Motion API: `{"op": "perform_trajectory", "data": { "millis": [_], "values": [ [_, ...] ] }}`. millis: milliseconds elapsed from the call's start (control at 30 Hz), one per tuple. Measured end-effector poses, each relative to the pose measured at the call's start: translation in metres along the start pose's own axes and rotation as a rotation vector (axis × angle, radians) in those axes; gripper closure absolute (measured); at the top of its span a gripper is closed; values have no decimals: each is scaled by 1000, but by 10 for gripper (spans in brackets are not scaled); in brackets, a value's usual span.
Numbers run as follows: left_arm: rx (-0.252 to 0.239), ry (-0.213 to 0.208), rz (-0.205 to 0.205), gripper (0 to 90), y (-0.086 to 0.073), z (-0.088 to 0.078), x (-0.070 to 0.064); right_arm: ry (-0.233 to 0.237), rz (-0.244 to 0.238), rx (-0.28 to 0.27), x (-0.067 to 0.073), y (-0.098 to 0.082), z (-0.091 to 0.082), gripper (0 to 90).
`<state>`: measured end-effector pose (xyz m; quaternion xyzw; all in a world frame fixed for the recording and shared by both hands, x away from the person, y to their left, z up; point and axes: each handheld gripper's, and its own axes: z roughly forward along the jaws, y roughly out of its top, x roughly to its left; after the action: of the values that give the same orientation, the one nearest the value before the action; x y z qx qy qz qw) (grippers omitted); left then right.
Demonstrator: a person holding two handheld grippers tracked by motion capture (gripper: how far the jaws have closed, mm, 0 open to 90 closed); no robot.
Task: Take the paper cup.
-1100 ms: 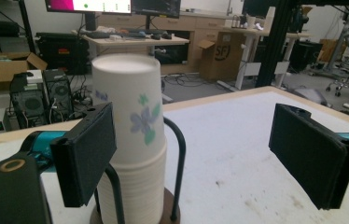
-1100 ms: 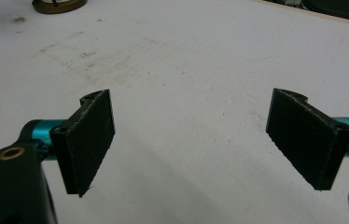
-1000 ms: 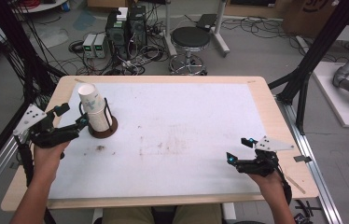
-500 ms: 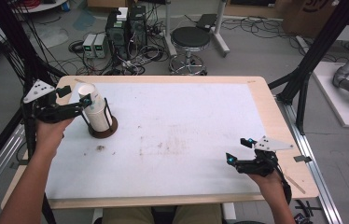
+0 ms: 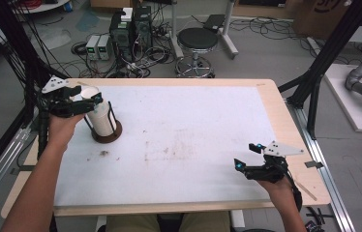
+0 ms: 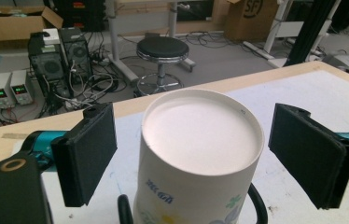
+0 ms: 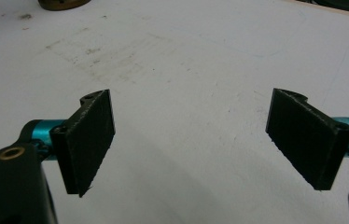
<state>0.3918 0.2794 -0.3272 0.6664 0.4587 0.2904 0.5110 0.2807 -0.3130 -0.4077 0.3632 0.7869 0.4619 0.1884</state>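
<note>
Looking down from the high view, we see a white paper cup (image 5: 100, 115) standing in a dark wire holder (image 5: 105, 131) near the far left corner of the white surface (image 5: 184, 145). The cup is upside down: its flat base faces up and its long axis runs vertically, leaning just slightly toward the left edge.

We find the left gripper (image 5: 88, 102) level with the cup's upper part, held by the person's left hand (image 5: 62, 126). In the left gripper view the cup (image 6: 200, 154) sits between the two black jaws, which stand spread on either side of it, each with a clear gap to the cup wall, so nothing is grasped. We can read a small blue print and a floral pattern low on the cup's side, and the black wires of the holder (image 6: 256, 205) rise at its flanks.

We see the right gripper (image 5: 245, 158) well apart from the cup, near the front right corner of the surface, above the person's right hand (image 5: 281, 187). In the right gripper view its jaws are spread wide with bare, lightly smudged white surface (image 7: 186, 70) between them; they hold nothing.
</note>
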Motion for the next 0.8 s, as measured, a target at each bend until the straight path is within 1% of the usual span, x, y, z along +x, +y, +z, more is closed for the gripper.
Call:
{"op": "perform_trajectory", "data": {
  "millis": [100, 200, 233, 300, 433, 500, 567, 800],
  "values": [
    [18, 4, 12, 188, -2, 4, -1, -1, 3, 3, 0, 0, 0, 156],
    [22, 4, -2, 213, -4, 6, 0, 1, 4, 3, 0, 0, 0, 156],
    [26, 2, -3, 234, -5, 7, 1, 1, 4, -1, 0, 0, 0, 156],
    [32, 0, -3, 249, -5, 7, 2, 1, 3, 0, -1, 0, 0, 156],
    [26, -4, -3, 282, -5, 7, 3, 2, 6, 1, -1, 0, 0, 156],
    [22, -5, 3, 294, -5, 7, 3, 2, 5, 2, -1, 0, 0, 156],
    [18, -11, 14, 329, -5, 6, 2, 2, 5, 1, -1, -1, 0, 156],
    [18, -22, 24, 334, -4, 5, 3, 1, 9, 7, -1, -1, 0, 156]
  ]
}}
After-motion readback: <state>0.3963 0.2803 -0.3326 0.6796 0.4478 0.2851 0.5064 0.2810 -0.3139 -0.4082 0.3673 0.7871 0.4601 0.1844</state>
